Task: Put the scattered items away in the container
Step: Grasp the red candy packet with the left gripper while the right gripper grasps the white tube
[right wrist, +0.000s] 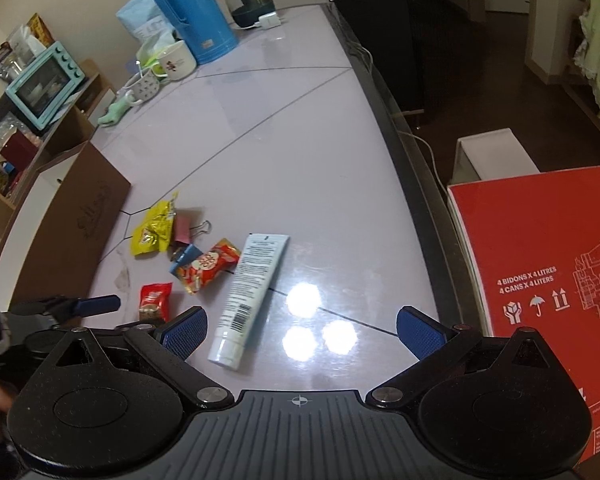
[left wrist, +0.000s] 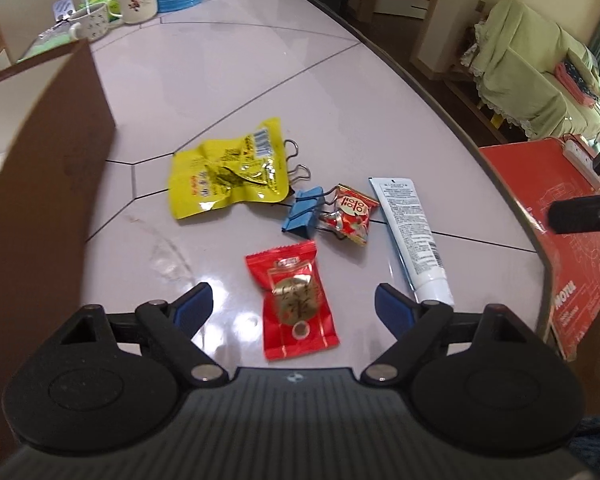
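Nearest the left wrist camera, the left gripper (left wrist: 293, 306) is spread wide and empty, its blue pads flanking the small red foil snack sachet with a gold medallion print (left wrist: 296, 304), which lies flat on the glossy pale table (left wrist: 228, 80) at lower centre of frame. Its long axis runs roughly along the finger direction, top seal toward upper frame, so a straight descent should bracket it. In the right wrist view, the right gripper (right wrist: 302, 334) is likewise released, hovering beside the white plastic tube (right wrist: 252, 292), cap nearest the camera, crimped end pointing to upper frame. At left edge stands the brown cardboard box (left wrist: 60, 152), judged the container.
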`<act>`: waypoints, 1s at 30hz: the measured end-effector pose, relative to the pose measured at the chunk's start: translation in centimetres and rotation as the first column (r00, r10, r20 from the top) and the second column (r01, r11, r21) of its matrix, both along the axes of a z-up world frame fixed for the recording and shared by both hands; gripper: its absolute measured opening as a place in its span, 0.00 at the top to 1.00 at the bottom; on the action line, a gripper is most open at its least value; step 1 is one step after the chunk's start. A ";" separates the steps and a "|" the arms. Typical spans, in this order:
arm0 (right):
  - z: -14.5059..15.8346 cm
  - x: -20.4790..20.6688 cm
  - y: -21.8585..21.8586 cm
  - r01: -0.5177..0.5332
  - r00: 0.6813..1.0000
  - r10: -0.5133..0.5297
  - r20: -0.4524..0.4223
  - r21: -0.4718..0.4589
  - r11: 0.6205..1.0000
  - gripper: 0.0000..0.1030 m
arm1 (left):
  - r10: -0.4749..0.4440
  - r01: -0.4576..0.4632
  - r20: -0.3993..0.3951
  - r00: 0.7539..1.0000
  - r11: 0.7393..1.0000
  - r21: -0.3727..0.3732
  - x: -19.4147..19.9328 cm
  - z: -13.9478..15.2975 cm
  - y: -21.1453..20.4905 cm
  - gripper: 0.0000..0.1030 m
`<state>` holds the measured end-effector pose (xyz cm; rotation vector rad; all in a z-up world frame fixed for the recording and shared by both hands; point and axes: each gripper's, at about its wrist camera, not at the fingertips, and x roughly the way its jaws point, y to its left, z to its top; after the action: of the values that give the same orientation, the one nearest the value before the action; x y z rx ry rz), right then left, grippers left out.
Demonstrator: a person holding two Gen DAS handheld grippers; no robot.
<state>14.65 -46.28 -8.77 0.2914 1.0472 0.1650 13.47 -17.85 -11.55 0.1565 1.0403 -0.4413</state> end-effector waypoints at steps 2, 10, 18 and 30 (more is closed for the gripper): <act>-0.1 0.1 -0.2 0.002 1.000 -0.002 -0.006 0.003 1.000 0.00 | -0.001 0.001 -0.006 1.000 1.000 0.012 0.5 -1.0 -0.5 0.22; -0.6 0.5 -0.2 0.014 1.000 -0.013 -0.023 0.039 0.999 0.00 | -0.018 0.018 -0.010 1.000 0.998 0.056 1.2 -3.1 -1.4 0.41; -2.3 1.1 0.7 0.063 0.994 -0.046 -0.096 0.184 0.981 0.00 | -0.044 0.045 -0.006 0.999 0.997 0.058 0.9 -2.6 -0.4 0.68; -5.0 3.9 8.4 -0.080 0.993 0.076 -0.089 -0.036 0.996 0.00 | -0.045 0.044 0.042 0.998 0.999 0.020 -0.8 2.5 3.2 0.68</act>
<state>18.58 -37.90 -13.75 0.2235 1.1486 0.2028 12.71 -14.65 -9.07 0.2058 1.0008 -0.4663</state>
